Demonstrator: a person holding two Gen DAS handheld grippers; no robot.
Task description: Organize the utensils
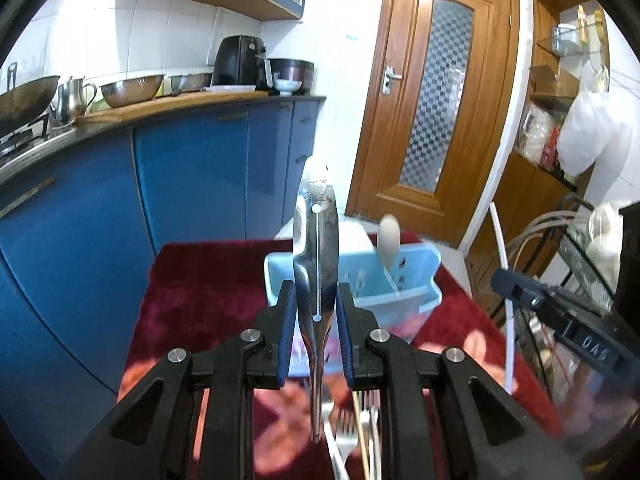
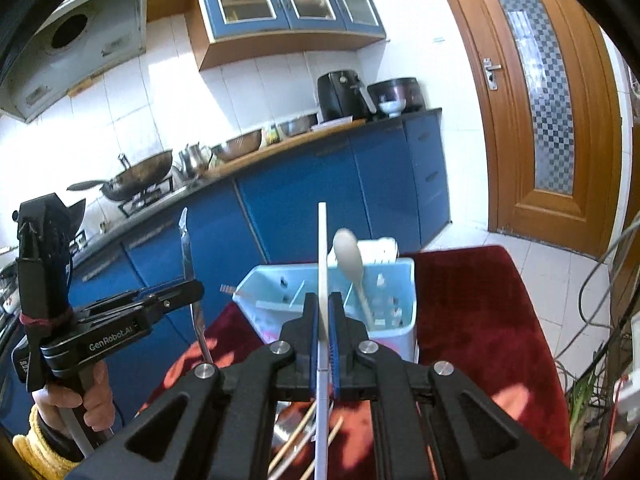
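My left gripper (image 1: pixel 317 300) is shut on a steel spatula-like utensil (image 1: pixel 316 240), held upright above the table; it also shows from the side in the right wrist view (image 2: pixel 191 280). My right gripper (image 2: pixel 323 308) is shut on a white chopstick (image 2: pixel 322 264), held upright; the same stick shows in the left wrist view (image 1: pixel 502 280). A light blue utensil holder (image 2: pixel 400 320) with dividers stands ahead of both grippers on the red cloth; it also shows in the left wrist view (image 1: pixel 424 280). A cream spoon (image 2: pixel 352 268) stands in it.
Forks (image 1: pixel 344 432) and chopsticks (image 2: pixel 296 440) lie below the grippers on the red patterned cloth (image 2: pixel 472 320). Blue kitchen cabinets (image 1: pixel 192 184) and a counter with pots lie behind. A wooden door (image 1: pixel 432 100) is at the right, and a wire rack (image 1: pixel 560 248) stands beside the table.
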